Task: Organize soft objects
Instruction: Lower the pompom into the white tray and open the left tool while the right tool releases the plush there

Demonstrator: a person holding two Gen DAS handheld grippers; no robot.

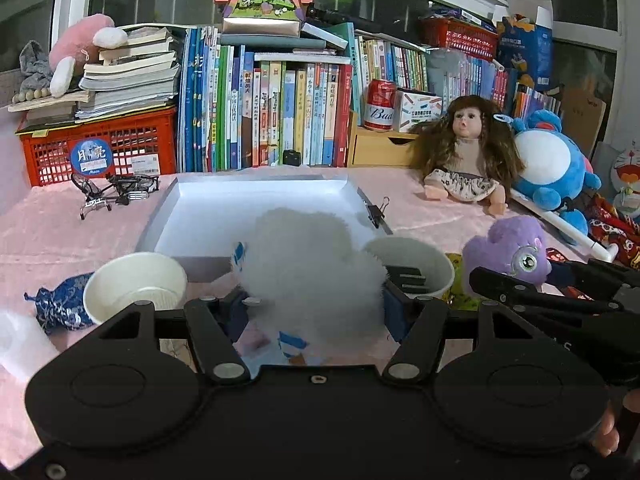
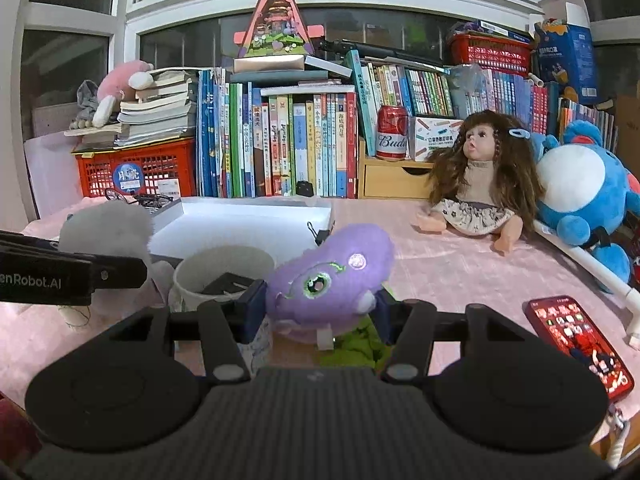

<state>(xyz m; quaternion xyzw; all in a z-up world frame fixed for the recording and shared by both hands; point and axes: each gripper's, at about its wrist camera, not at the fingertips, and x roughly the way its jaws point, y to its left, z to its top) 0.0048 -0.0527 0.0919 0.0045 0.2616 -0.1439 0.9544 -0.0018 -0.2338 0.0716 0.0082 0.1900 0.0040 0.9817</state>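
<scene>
My left gripper point(image 1: 316, 308) is shut on a fluffy white plush point(image 1: 308, 264), held just above the pink tablecloth in front of the white tray point(image 1: 192, 216). In the right wrist view the same white plush point(image 2: 106, 226) shows at the left with the left gripper's black fingers point(image 2: 116, 272) on it. My right gripper point(image 2: 320, 312) is shut on a purple plush point(image 2: 332, 276) with a green embroidered eye, lifted over a green cloth point(image 2: 360, 344). From the left wrist view the purple plush point(image 1: 506, 252) sits at the right, with the right gripper's fingers point(image 1: 500, 284) around it.
Two white paper bowls point(image 1: 134, 286) point(image 1: 412, 264) stand near the tray's front. A blue pouch point(image 1: 60, 304) lies left. A doll point(image 2: 480, 184) and blue plush point(image 2: 584, 196) sit at the back right, a red phone point(image 2: 580, 344) near the right edge. Books and red crates line the back.
</scene>
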